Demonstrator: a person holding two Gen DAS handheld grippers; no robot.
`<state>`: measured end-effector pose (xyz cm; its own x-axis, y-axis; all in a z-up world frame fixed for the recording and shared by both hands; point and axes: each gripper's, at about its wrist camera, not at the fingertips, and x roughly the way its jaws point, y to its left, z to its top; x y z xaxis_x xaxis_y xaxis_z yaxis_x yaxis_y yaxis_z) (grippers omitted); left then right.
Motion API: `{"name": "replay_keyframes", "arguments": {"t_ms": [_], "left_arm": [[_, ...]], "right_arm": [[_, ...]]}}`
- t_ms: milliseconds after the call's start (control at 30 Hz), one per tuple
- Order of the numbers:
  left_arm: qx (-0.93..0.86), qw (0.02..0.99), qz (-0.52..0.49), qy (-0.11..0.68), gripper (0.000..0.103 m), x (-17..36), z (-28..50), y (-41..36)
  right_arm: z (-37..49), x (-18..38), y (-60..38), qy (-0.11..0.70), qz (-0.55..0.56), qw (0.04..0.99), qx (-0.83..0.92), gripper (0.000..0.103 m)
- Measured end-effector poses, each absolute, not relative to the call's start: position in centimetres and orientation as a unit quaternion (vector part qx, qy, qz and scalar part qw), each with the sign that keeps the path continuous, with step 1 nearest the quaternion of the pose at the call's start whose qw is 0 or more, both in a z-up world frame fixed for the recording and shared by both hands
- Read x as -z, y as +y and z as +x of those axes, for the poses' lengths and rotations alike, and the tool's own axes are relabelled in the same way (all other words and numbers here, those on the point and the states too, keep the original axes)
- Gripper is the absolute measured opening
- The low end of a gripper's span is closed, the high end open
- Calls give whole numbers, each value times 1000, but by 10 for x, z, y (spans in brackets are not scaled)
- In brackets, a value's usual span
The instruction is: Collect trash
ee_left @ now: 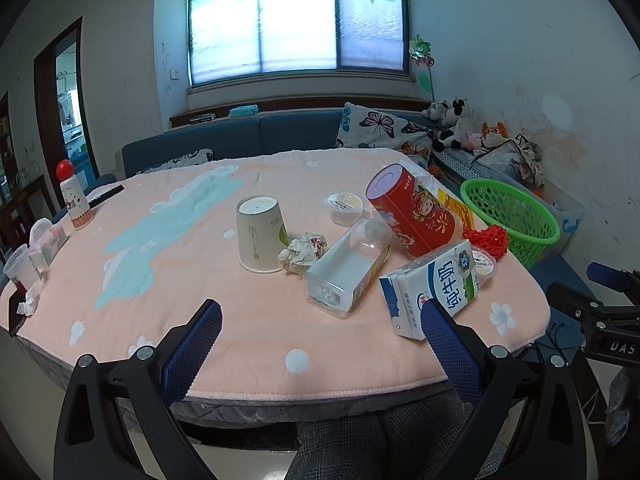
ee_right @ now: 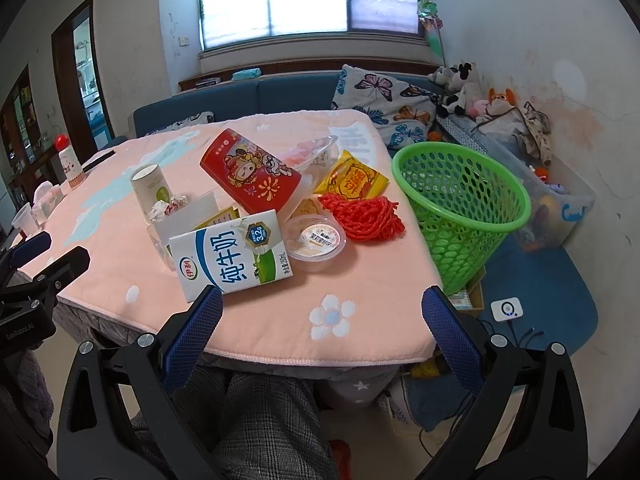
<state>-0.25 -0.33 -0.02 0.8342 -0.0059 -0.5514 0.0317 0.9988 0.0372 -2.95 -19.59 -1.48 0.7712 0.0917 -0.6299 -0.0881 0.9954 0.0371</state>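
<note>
Crumpled paper (ee_left: 303,251) beside perhaps waxy cup (ee_left: 261,234)

Daylight pours in from the window (ee_left: 296,20) at twelve o'clock, blown out nearly white in my right view. The tablecloth (ee_left: 248,320) is evenly lit with soft, faint shadows. Fisheye bends the walls, corners go black, and my gripper fingers (ee_right: 192,336) sit slightly soft at six o'clock.
</note>
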Motion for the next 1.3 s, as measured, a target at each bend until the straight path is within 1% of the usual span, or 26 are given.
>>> {"name": "replay_keyframes", "arguments": {"t_ms": [1300], "left_arm": [[10, 956, 20, 293, 96, 7, 3, 7]], "right_arm": [[-20, 21, -192, 343, 3, 938, -57, 99]]}}
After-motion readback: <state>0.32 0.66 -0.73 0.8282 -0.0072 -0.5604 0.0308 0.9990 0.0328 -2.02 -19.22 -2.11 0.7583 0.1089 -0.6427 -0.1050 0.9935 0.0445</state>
